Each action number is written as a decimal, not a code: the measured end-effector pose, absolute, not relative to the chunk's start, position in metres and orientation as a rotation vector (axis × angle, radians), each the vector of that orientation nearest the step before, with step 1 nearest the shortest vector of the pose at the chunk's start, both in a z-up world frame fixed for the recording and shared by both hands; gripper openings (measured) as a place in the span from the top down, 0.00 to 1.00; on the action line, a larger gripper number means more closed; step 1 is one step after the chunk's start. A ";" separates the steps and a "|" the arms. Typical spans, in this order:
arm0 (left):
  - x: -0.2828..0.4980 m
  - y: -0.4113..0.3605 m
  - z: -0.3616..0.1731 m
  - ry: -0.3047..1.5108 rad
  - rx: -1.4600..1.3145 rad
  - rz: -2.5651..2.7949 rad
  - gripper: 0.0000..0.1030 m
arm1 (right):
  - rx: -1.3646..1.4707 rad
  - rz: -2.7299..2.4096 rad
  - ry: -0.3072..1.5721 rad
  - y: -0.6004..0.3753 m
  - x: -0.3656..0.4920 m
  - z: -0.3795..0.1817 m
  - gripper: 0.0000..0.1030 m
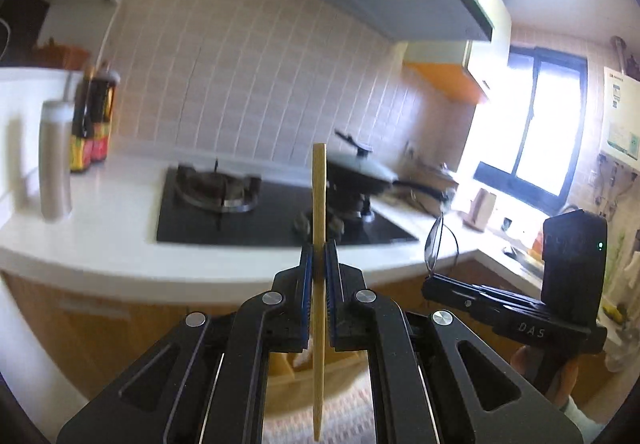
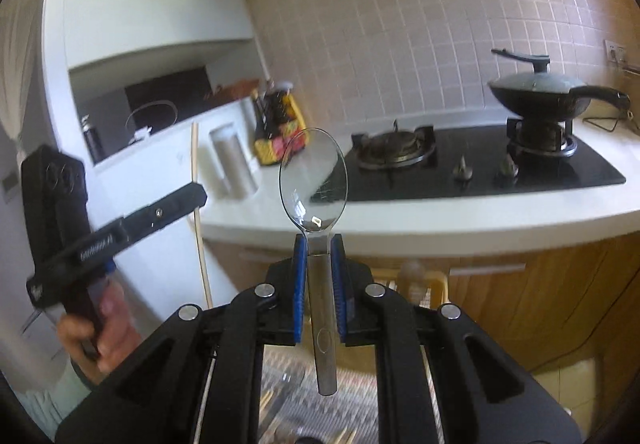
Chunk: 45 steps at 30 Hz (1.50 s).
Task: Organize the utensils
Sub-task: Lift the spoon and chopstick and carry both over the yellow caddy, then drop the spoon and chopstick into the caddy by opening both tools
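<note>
In the left wrist view, the left gripper (image 1: pixel 319 260) is squeezed shut on a chopstick (image 1: pixel 319 204). The chopstick is thin, straight and made of pale wood. It stands almost straight up between the blue ribbed pads, with its flat top poking high above them and its pointy end hanging down below. It is up in the air, out in front of the front edge of the white desk (image 1: pixel 120 228), not touching it. Off to the right in this view, the right gripper (image 1: pixel 434 276) is seen from the side, with a clear round spoon bowl sticking up from it. In the right wrist view, the right gripper (image 2: pixel 319 256) is closed tight on a spoon (image 2: pixel 314 180). The spoon is see-through plastic, smooth and shiny, with an oval bowl on top and a flat handle that runs down between the pads. It also stands upright, in the air before the front edge of the desk. The left gripper (image 2: pixel 196 200) is at the left here, held by a hand (image 2: pixel 100 328), and the chopstick shows as a long thin stick. No holder for the utensils can be seen clearly, so I cannot tell which hand is closer to it. Both things stand tall, so I think they would go in end first.
</note>
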<state>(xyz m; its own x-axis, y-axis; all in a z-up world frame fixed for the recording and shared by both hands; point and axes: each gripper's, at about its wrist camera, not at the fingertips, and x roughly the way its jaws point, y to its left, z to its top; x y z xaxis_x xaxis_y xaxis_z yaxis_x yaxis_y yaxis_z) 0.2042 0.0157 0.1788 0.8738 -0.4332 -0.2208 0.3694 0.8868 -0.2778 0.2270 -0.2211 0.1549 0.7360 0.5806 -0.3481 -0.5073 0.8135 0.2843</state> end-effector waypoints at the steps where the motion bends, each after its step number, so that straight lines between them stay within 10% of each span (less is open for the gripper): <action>1: 0.208 0.014 0.179 0.263 -0.228 -0.412 0.96 | 0.177 0.594 0.428 -0.221 0.232 0.157 0.90; 31: 0.272 0.010 0.098 0.221 -0.218 -0.329 0.96 | 0.069 0.413 0.430 -0.220 0.297 0.081 0.89; 38: 0.260 0.022 0.099 0.268 -0.227 -0.371 0.70 | 0.092 0.439 0.467 -0.227 0.278 0.076 0.64; 45: 0.228 0.033 0.113 0.306 -0.221 -0.391 0.64 | 0.096 0.442 0.503 -0.231 0.241 0.083 0.63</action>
<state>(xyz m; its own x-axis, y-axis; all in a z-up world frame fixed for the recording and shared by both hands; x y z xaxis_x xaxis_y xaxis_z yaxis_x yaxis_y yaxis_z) 0.2283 0.0331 0.1132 0.8796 -0.4053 -0.2490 0.3393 0.9014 -0.2690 0.2414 -0.2310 0.0834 0.7840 0.4323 -0.4454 -0.3859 0.9016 0.1956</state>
